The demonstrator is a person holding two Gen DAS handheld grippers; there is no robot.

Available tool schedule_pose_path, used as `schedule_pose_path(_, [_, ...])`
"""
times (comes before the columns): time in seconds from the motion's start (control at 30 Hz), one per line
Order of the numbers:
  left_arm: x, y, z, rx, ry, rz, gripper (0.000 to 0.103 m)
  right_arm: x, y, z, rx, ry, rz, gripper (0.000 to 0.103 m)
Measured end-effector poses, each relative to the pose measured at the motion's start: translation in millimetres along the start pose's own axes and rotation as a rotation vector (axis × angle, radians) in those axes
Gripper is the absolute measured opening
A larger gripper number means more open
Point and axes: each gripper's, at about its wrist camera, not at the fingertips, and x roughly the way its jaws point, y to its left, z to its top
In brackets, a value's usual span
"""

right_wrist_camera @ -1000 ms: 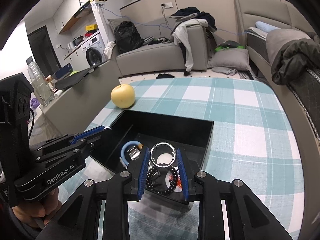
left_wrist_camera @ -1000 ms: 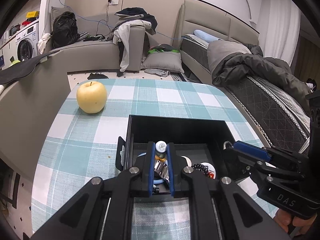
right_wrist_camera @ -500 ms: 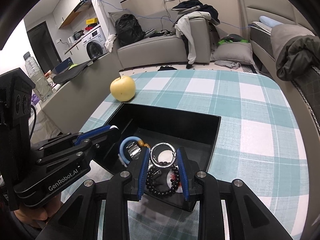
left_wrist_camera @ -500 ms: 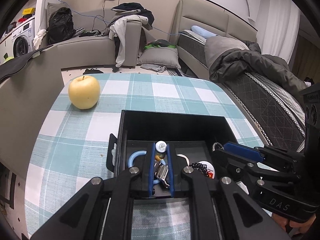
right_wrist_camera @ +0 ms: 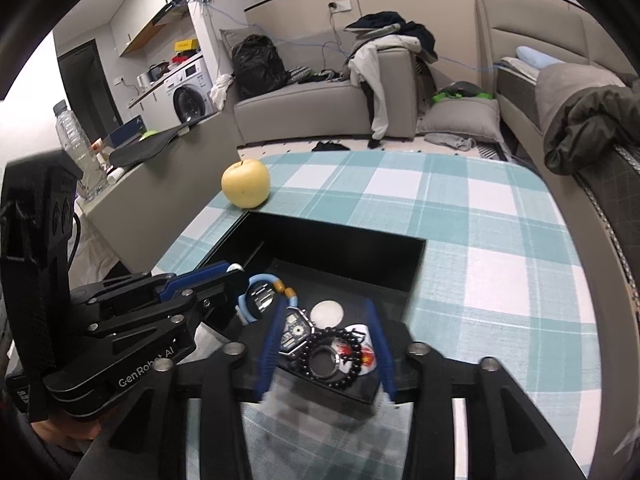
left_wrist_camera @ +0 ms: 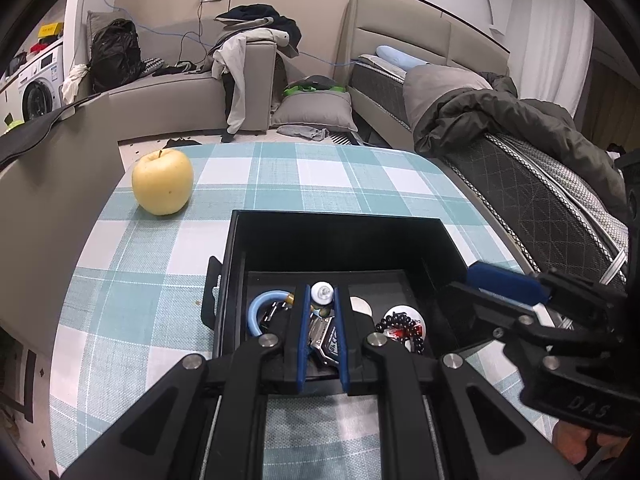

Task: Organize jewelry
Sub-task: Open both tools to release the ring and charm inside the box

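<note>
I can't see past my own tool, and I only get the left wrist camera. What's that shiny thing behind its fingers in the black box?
Observer: A dark-faced watch, lying flat in the black box.
Operator: My left tool pinches a small white piece. Is the other tool grabbing the bead bracelet?
Observer: No. The right tool is opening; the bead bracelet lies loose between its fingers.
Operator: Anything inside the bead loop?
Observer: Yes, a metal ring.
</note>
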Motion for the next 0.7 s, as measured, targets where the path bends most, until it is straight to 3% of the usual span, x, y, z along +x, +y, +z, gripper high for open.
schedule_pose_path(0.23, [-3.7,-2.4,-1.3,-0.001,0.009,0.003,0.012,-12.9,-4.5,-2.1,-0.008,-0.022,-0.038,0.064])
schedule_pose_path(0.33, [-8.0,-3.7,-1.3,0.001,0.003,0.001,0.03,-16.2,-6.7,-1.6,0.0,-0.029,-0.047,0.071])
schedule_pose_path(0.37, [-10.5,-3.3,-1.5,-0.001,0.0,-0.004,0.043,-16.9,-7.6,-1.1,0.004,-0.033,-0.047,0.072])
schedule_pose_path(0.4, [-13.2,-2.2,-1.8,-0.008,-0.006,-0.008,0.054,-18.3,-8.1,-0.8,0.009,-0.038,-0.047,0.076])
schedule_pose_path(0.57, [-26.3,7.2,-5.7,-0.038,-0.04,-0.023,0.088,-24.6,-10.0,-1.6,0.024,-0.067,-0.055,0.098])
schedule_pose_path(0.6, [-28.8,8.3,-6.4,-0.038,-0.049,-0.024,0.094,-26.0,-10.5,-2.4,0.032,-0.073,-0.056,0.103])
schedule_pose_path(0.7, [-38.2,13.2,-11.2,-0.038,-0.092,-0.004,0.102,-27.8,-13.7,-4.7,0.068,-0.084,-0.049,0.103])
